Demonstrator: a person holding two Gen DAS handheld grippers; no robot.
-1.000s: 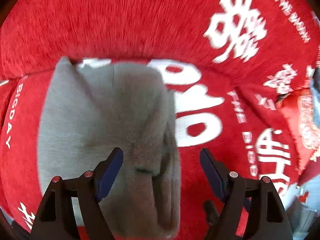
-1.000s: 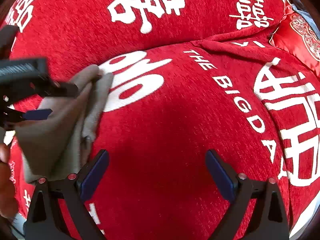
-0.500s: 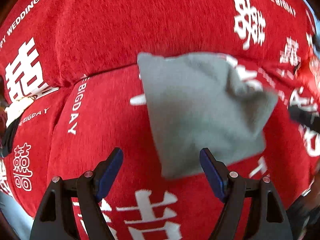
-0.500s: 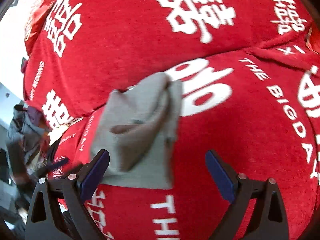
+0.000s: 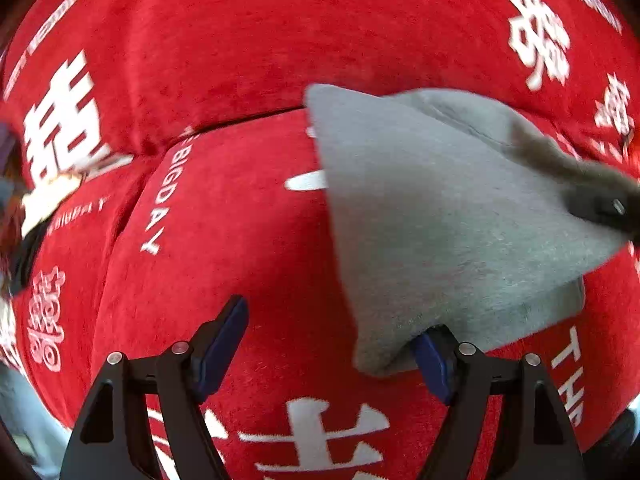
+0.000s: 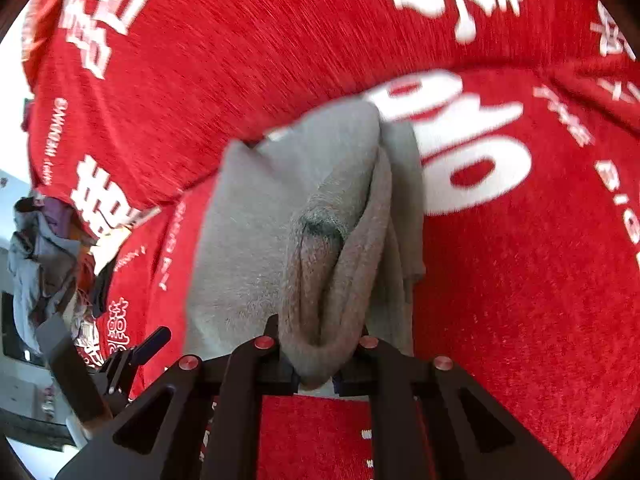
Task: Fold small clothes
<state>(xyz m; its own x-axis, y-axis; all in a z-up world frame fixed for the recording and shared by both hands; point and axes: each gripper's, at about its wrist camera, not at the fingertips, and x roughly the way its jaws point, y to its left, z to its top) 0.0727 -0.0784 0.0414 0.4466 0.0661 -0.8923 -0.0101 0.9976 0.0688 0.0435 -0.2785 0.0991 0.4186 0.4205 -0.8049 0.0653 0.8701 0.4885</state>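
Grey garment (image 6: 316,240) — bunched fold pinched between right gripper's (image 6: 316,376) jaws.

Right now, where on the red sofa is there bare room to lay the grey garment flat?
Free: seat cover left of the grey garment, out to the seat seam; also the seat right of it. Crowded: clothes pile at the left end. Right tool pinches the garment; left tool open.

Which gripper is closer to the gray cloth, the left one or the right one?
Right. The right gripper is shut on a bunched fold of the gray cloth. The left gripper is open at the cloth's near corner, gripping nothing, one finger partly under the edge.
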